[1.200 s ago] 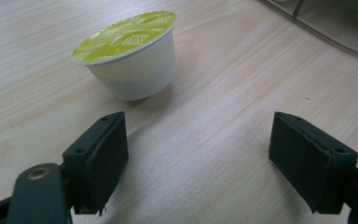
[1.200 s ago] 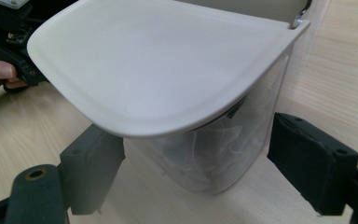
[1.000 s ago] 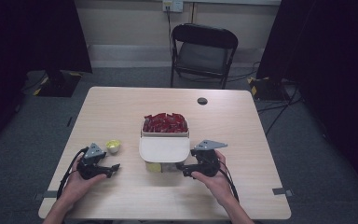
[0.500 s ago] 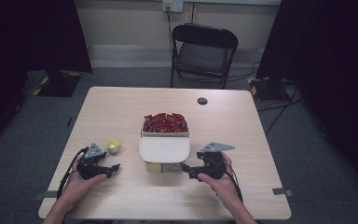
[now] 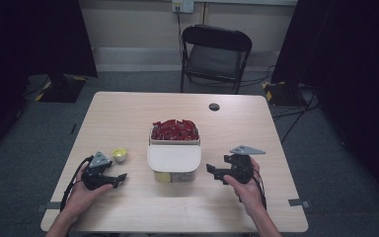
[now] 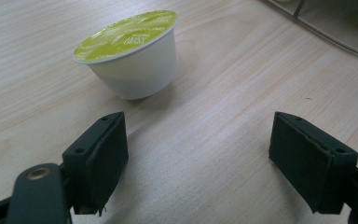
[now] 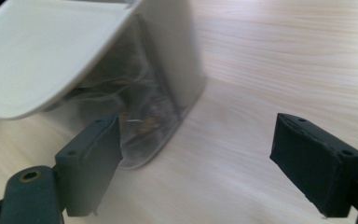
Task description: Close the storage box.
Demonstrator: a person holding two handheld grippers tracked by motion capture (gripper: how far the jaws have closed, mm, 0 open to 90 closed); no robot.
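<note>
Since the earlier frames, the right gripper (image 5: 215,174) has drawn back from the clear container (image 5: 173,168) toward the right side of the table (image 5: 128,113), and its jaws have just been opening with nothing between them; the left gripper (image 5: 119,179) has kept its place.

Taking the container as the landmark and reading from the left: the left gripper lies well to its left, near the table's front edge, held in the person's left hand (image 5: 81,190). Its jaws stand apart and empty in the left gripper view, where its midpoint (image 6: 198,163) hovers over bare wood. A small white capsule with a yellow-green lid (image 6: 129,53) stands upright on the table just beyond the jaws; in the high view this capsule (image 5: 120,155) sits between the left gripper and the container, a little nearer the gripper.

The container itself stands at the middle of the table, its white lid (image 5: 173,158) hinged forward and red packets (image 5: 174,130) heaped in the open top.

To the right of the container, clear of its wall, the right gripper points at it from the person's right hand (image 5: 246,185). In the right gripper view its jaws (image 7: 196,163) are spread wide, with the container's corner (image 7: 168,88) ahead of them.
</note>
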